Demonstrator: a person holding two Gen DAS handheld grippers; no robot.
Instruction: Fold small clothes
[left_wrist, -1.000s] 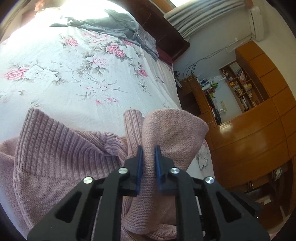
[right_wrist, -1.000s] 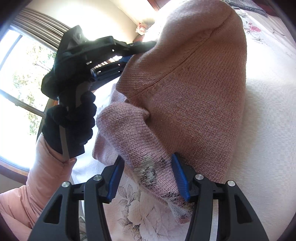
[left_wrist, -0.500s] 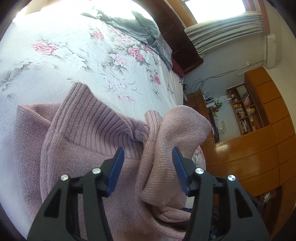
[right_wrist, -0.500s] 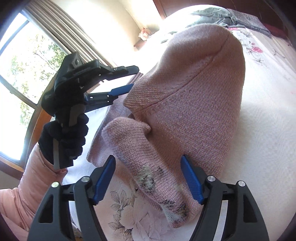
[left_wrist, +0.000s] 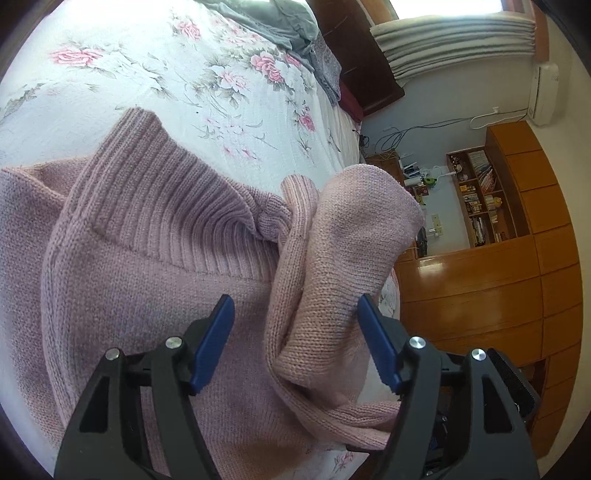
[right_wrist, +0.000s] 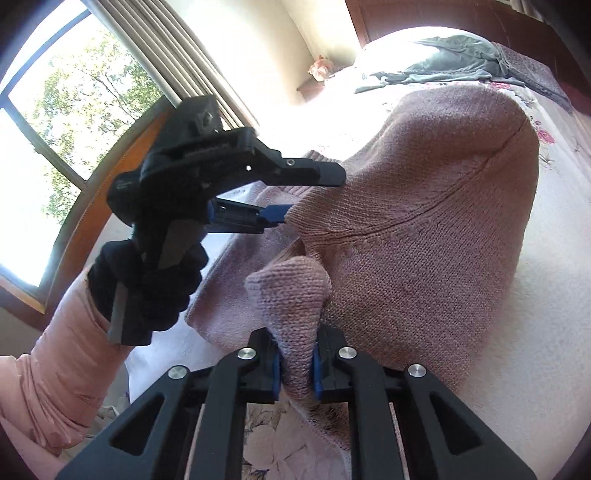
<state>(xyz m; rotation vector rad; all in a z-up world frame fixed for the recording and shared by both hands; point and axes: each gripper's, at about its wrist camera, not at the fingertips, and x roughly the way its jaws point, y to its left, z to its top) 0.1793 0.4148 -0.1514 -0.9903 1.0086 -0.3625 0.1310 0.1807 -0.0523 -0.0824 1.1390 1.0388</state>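
The bed (left_wrist: 110, 96), spread with a white rose-printed cover, carries everything here. At its head lies a heap of grey clothes (left_wrist: 273, 22). The pink sweater (left_wrist: 147, 280) is nearer, its body flat on the cover by the side edge that faces the wooden wardrobe (left_wrist: 498, 288), its ribbed collar (left_wrist: 159, 195) toward the head.

The knit looks soft, thick and light; it should sag wherever it is unsupported and hold no crease by itself. It is not slippery, so a pinch through a doubled edge or cuff ought to hold better than a single layer.

The left gripper (left_wrist: 295, 332) has its fingers spread wide and empty, straddling a raised fold of sleeve (left_wrist: 351, 236) without closing on it. The right gripper (right_wrist: 297, 363) has its fingers pressed together on a bunched tip of the knit.

The left wrist view shows the collar and the flat body. Only the right wrist view shows the lifted hump of sweater (right_wrist: 424, 221), the window (right_wrist: 55, 129), the left gripper (right_wrist: 303, 195) from the side, and the gloved hand (right_wrist: 147, 291) with its pink sleeve (right_wrist: 55, 384) working it.
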